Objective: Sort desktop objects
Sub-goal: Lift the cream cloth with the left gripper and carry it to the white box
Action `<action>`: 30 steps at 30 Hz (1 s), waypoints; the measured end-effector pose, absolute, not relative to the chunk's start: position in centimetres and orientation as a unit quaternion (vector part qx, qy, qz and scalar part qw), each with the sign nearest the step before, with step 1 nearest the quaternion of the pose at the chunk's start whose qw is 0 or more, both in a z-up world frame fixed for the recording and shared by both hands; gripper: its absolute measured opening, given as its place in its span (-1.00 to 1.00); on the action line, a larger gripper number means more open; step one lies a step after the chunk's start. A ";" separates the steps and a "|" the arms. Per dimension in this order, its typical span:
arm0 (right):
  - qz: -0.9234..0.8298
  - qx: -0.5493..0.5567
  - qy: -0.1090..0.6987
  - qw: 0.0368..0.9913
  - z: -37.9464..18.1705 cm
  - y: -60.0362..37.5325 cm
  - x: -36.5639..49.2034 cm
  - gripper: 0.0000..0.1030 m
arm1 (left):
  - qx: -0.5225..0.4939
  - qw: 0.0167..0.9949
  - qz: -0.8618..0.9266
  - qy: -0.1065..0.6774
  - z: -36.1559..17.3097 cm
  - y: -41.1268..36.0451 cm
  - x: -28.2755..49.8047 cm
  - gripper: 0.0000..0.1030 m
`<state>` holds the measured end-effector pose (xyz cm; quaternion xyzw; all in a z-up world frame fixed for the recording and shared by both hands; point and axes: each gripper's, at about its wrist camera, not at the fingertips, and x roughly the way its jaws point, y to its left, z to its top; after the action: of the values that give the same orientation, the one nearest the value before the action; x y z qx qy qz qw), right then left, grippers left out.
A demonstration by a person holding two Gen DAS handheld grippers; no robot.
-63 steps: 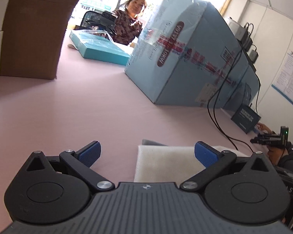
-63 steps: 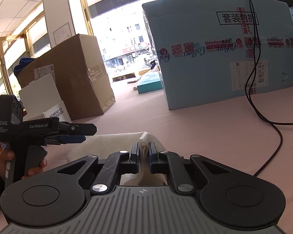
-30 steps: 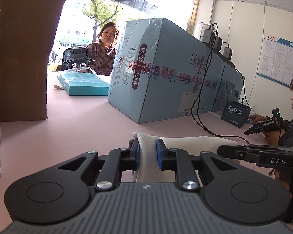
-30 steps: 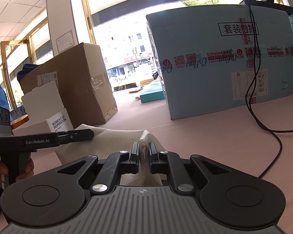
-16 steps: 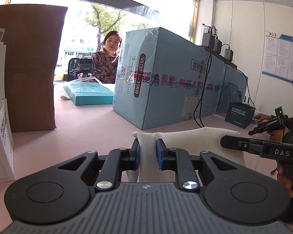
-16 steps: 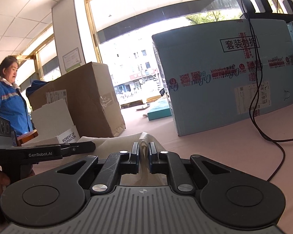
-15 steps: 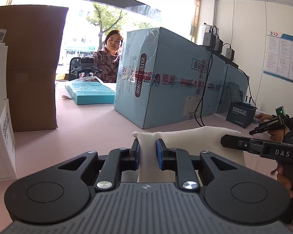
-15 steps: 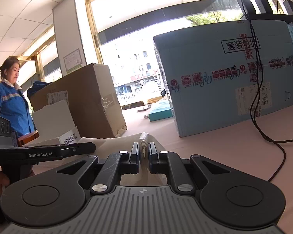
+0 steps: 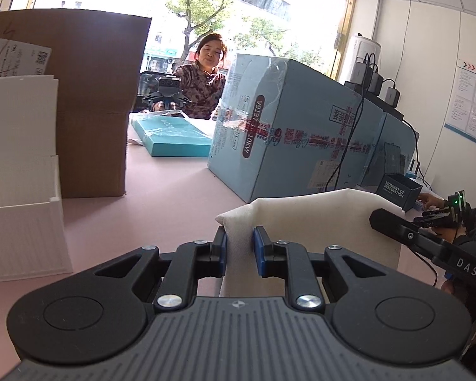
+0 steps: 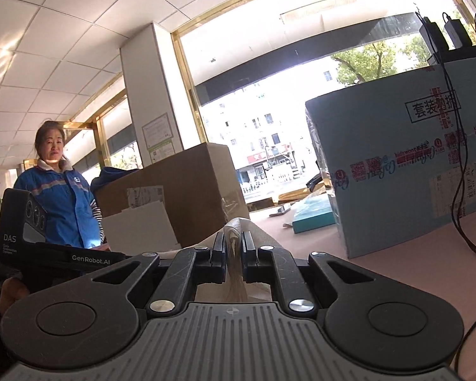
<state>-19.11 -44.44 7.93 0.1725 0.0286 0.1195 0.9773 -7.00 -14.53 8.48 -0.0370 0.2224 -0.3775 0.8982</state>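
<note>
The left gripper (image 9: 240, 249) is clenched on one corner of a white cloth (image 9: 327, 219), and the right gripper (image 10: 233, 247) is pinched on another bunched edge of it, so the cloth hangs lifted between the two, clear of the pink tabletop (image 9: 161, 203). Holding two edges apart like this probably keeps the cloth spread flat, ready to fold or lay down. Beyond the cloth stands a large pale blue carton (image 9: 301, 130) with black cables (image 9: 349, 146) draped over it. To the cloth's left stand a white corrugated box (image 9: 22, 190) and a brown cardboard box (image 9: 92, 95). Beyond is a bright windowed office, with people seated around the table.
</note>
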 end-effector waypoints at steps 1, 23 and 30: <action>0.129 0.181 0.028 0.975 8.2 -44.0 -18.9 -0.83 | -0.036 0.902 -0.370 0.219 8.8 -13.5 -7.3 -0.69; 0.200 0.180 0.126 0.955 12.9 -29.0 -5.6 -0.83 | -0.075 0.936 -0.273 0.208 14.1 1.1 -5.6 -0.69; 0.183 0.204 0.170 0.947 12.8 -26.6 -0.4 -0.83 | -0.106 0.939 -0.235 0.230 14.0 3.8 -1.4 -0.69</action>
<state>-0.43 -26.65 12.80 0.2043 0.1699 0.1827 0.9466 -1.38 3.76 14.01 -0.1061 0.2298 -0.2346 0.9386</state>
